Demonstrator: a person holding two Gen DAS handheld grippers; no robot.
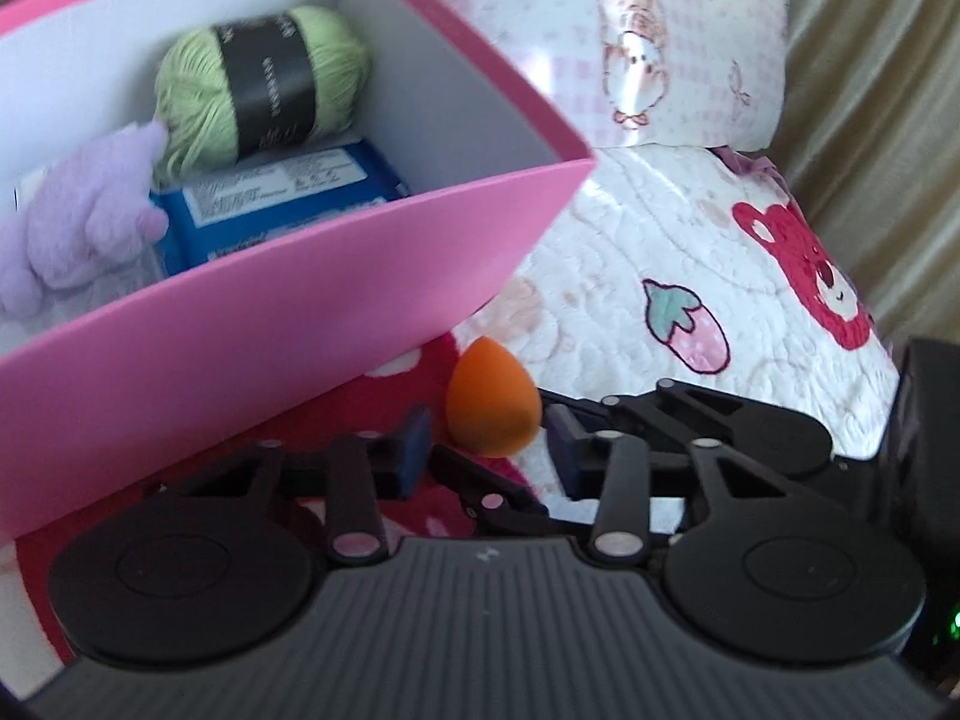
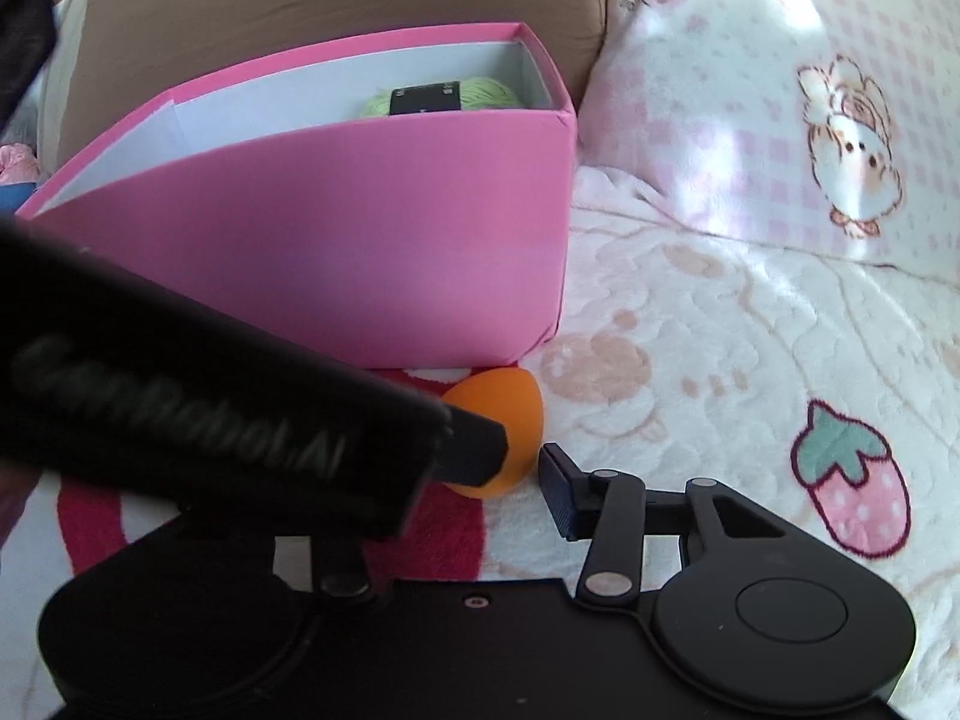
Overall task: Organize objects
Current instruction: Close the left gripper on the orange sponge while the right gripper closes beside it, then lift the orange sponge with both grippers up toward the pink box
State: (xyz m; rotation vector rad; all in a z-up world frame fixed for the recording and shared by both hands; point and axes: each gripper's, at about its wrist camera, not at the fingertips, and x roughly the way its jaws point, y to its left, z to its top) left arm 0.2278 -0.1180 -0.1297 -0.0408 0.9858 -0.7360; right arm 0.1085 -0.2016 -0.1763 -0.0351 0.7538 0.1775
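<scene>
While the sponge (image 1: pixel 493 407) lies on the bed (image 1: pixel 630 276) just before the pink box (image 1: pixel 288 324), my left gripper (image 1: pixel 489 441) brackets it, fingers apart, contact uncertain. My right gripper (image 2: pixel 528 468) stands open beside it. Yarn (image 1: pixel 264 84) sits in the box.

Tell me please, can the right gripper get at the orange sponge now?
Probably not cleanly. The left gripper already has the orange sponge between its fingers, and one finger lies across it in the right wrist view. The pink box stands close behind.
</scene>
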